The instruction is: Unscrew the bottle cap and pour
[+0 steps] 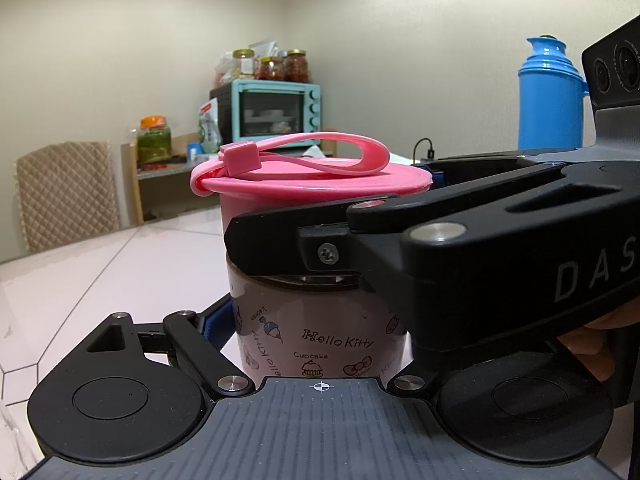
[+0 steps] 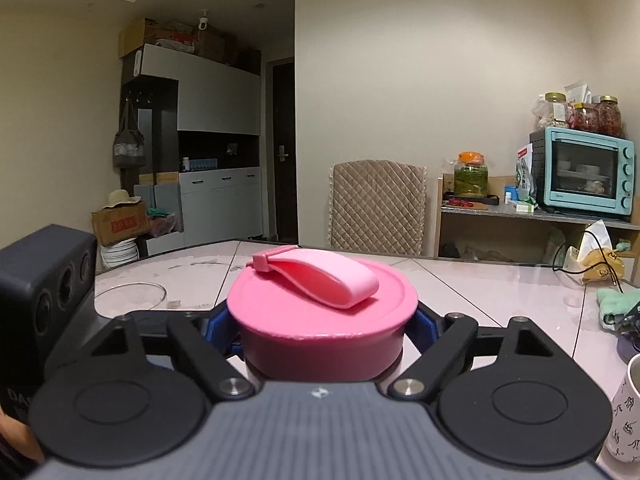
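Pink cap (image 2: 320, 312) with strap, printed bottle (image 1: 316, 332), left jaws clamping bottle, right jaws clamping cap

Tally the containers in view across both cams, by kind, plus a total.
bottle with pink cap: 1
blue flask: 1
mug: 1
glass jars on the oven: 3
green-filled jar: 1
Total: 7

A teal toaster oven (image 2: 584, 170) topped with jars (image 2: 596, 116) stands behind a quilted chair (image 2: 378, 204).
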